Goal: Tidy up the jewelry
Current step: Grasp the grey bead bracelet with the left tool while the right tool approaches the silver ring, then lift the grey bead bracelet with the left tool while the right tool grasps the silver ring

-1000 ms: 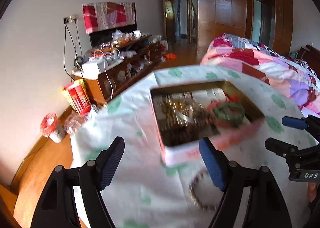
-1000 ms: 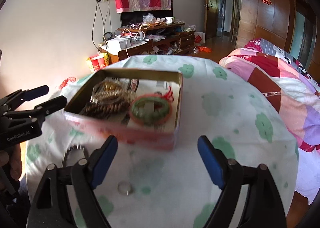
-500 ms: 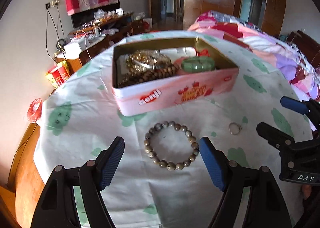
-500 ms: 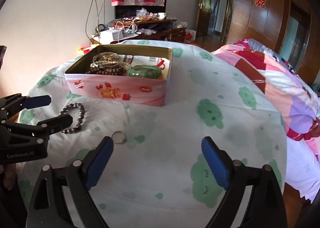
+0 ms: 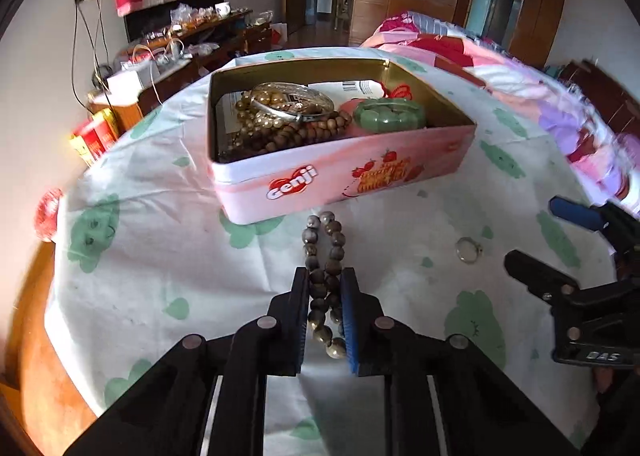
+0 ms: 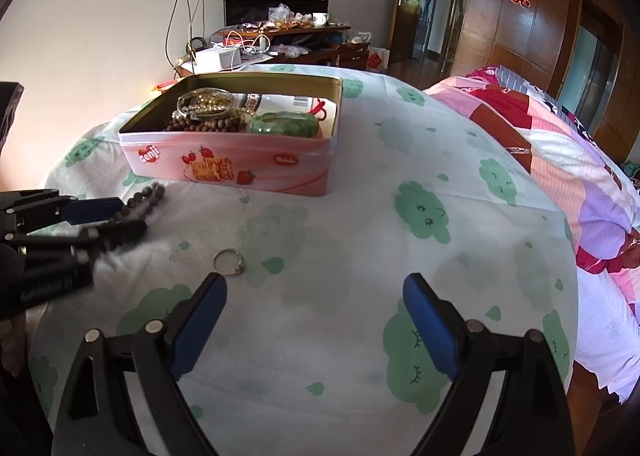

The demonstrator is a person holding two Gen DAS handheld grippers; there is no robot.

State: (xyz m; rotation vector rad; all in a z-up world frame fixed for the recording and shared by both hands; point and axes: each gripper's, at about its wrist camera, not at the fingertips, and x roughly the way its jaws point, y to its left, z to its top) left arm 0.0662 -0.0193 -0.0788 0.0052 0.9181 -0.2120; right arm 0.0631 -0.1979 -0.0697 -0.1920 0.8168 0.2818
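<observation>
Here the left claw (image 5: 325, 288) pinches the bead bracelet (image 5: 325, 256), squeezed lengthwise toward the tin (image 5: 344, 172); right claw (image 6: 316, 292) gapes wide, its view alone showing the tin's far side.

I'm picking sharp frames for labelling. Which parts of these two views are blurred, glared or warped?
Left wrist view: the beaded bracelet pinched in the left gripper and the pink tin are sharp; the bedspread at the right edge smears; fisheye bends the table edge. Right wrist view: the left gripper is motion-blurred; the ring and the open right gripper are crisp; warm glare at the left edge.

Both wrist cams low over cloth, facing tin (image 5: 340, 172) (image 6: 232, 164); shared.
</observation>
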